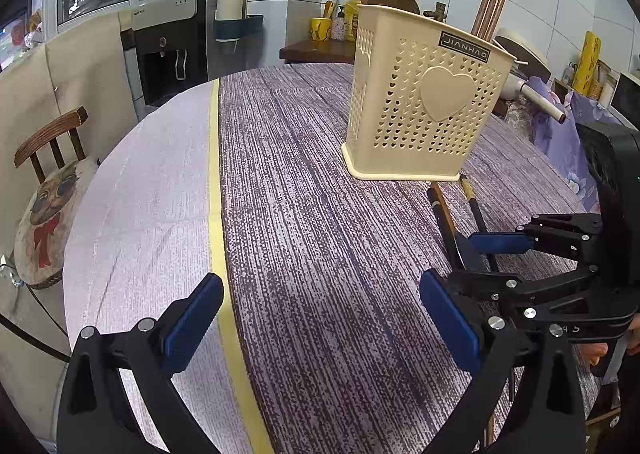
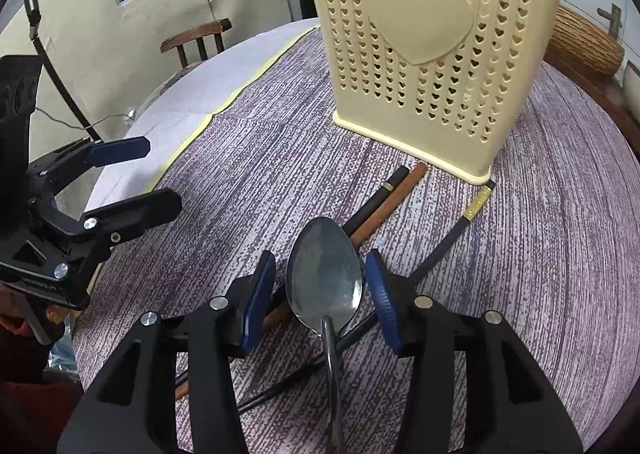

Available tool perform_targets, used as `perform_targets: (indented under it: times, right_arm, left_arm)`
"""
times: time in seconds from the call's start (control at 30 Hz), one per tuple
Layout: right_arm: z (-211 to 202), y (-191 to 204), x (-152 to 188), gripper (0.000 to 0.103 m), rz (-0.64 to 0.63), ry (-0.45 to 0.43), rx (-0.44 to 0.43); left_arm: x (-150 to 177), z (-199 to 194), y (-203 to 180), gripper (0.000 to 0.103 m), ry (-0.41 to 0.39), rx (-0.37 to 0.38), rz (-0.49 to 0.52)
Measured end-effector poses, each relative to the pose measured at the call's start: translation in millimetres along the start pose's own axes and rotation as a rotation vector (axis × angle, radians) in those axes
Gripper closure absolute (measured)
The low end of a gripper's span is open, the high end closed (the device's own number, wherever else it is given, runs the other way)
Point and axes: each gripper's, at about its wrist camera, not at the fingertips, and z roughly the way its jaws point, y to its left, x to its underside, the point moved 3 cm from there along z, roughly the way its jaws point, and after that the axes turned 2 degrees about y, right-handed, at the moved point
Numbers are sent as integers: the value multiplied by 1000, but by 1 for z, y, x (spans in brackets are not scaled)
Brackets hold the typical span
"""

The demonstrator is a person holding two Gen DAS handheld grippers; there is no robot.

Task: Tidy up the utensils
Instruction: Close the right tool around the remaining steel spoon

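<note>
A cream perforated utensil holder [image 1: 424, 101] with a heart stands upright on the table; it also shows in the right wrist view [image 2: 436, 53] and has brown chopsticks [image 1: 490, 11] in it. A metal spoon [image 2: 326, 278] lies between the open pads of my right gripper [image 2: 320, 298], bowl pointing at the holder, not gripped. Loose chopsticks lie under it: a brown one [image 2: 392, 201], a black one [image 2: 378, 195] and a black gold-banded one [image 2: 460, 230]. My left gripper [image 1: 320, 318] is open and empty, low over the table to the left.
The round table carries a purple-grey cloth [image 1: 320, 193] and a pale cloth with a yellow border [image 1: 216, 213]. A wooden chair [image 1: 48, 181] stands at the left. A water dispenser [image 1: 172, 41] and cluttered shelves stand behind.
</note>
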Motion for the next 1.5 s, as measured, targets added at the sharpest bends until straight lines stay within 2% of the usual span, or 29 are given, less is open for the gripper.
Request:
perform_targets:
  times: [0.37, 0.5, 0.77, 1.0, 1.13, 1.27, 1.43, 1.5]
  right_arm:
    - [0, 5, 2, 56, -51, 32, 8]
    - [0, 0, 1, 65, -19, 29, -19]
    - [-2, -1, 2, 65, -3, 17, -21]
    - [-25, -13, 5, 65, 85, -77, 0]
    - [-41, -26, 7, 65, 186, -141, 36]
    - [-54, -32, 7, 65, 234, -183, 73]
    - [-60, -32, 10, 65, 247, -200, 96]
    - [-59, -33, 11, 65, 262, -201, 95]
  left_arm:
    - [0, 1, -1, 6, 3, 1, 2]
    - [1, 2, 0, 6, 5, 2, -2]
    - [2, 4, -3, 6, 13, 6, 8]
    - [2, 6, -15, 6, 25, 38, 40]
    - [1, 11, -29, 11, 56, 90, 73]
    - [1, 23, -47, 26, 117, 142, 120]
    - [3, 37, -66, 36, 159, 139, 188]
    - [2, 40, -70, 37, 158, 127, 199]
